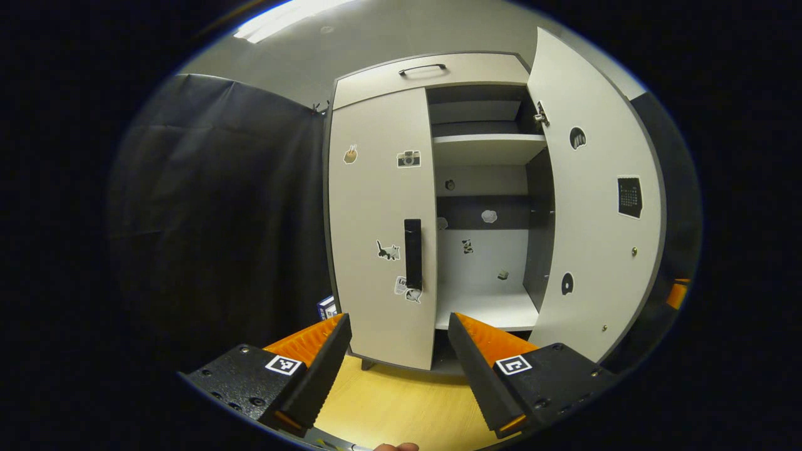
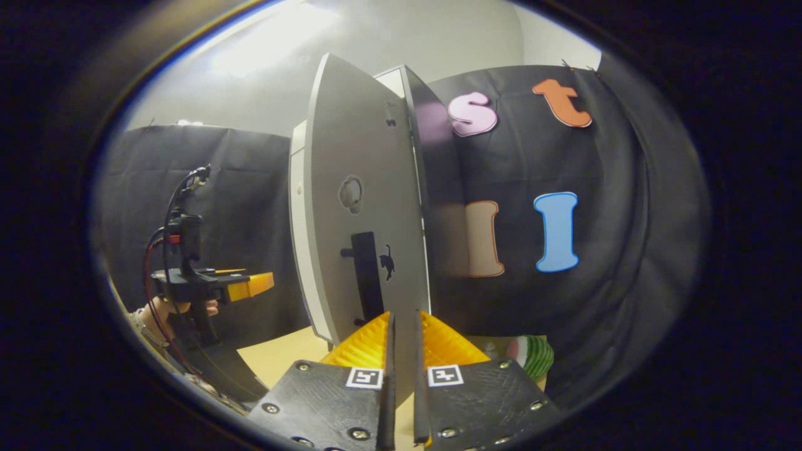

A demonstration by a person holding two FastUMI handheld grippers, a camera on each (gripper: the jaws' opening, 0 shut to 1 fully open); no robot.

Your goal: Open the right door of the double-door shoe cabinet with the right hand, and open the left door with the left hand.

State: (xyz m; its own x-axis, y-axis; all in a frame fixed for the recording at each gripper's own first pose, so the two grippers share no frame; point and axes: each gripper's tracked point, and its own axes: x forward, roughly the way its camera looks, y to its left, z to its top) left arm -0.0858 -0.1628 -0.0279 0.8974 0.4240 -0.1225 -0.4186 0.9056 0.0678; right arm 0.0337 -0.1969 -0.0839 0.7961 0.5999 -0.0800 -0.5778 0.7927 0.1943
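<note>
The shoe cabinet point(image 1: 432, 69) stands ahead in the left gripper view. Its left door point(image 1: 379, 207) is closed, with a black vertical handle point(image 1: 413, 254) near its inner edge. The right door point(image 1: 595, 207) is swung wide open, baring the shelves point(image 1: 485, 147). My left gripper point(image 1: 400, 326) is open and a short way in front of the left door, below the handle. In the right gripper view the right door point(image 2: 363, 188) and its black handle point(image 2: 366, 275) are close. My right gripper point(image 2: 401, 322) is shut to a thin slit just right of the handle's lower end, with nothing between its fingers.
The cabinet rests on a light wooden surface point(image 1: 401, 401). A small box point(image 1: 326, 307) sits at its left foot. A green striped watermelon-like object point(image 2: 532, 354) lies right of the open door. A hand point(image 2: 169, 310) holds the left gripper point(image 2: 250, 285) at the far left.
</note>
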